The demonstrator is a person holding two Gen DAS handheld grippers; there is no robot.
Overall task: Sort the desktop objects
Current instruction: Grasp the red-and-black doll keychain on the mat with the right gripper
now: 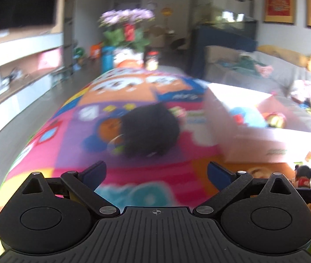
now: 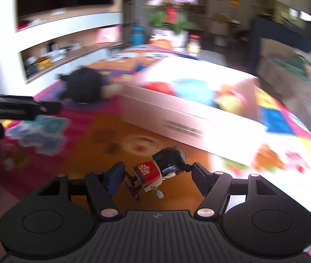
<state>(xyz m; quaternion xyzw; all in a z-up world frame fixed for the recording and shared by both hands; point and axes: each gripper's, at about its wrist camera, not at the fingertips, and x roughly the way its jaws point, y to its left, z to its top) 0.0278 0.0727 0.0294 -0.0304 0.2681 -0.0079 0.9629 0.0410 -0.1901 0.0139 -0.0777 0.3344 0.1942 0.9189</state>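
A: Where's the toy?
B: Wind-up figure (image 2: 158,174), red body, black hair, sits between the pads of the right hand-held gripper (image 2: 158,176). Jaws partly open, one pad looks to touch the hair, no firm grip I can tell.
A: Left one?
B: Left hand-held gripper (image 1: 156,173) wide open, empty, facing the black plush (image 1: 150,131) on the mat (image 1: 133,175).
A: Step?
B: Prob. pickup. Next: close on figure, lift, carry to the white box (image 2: 177,118) w/ toys.
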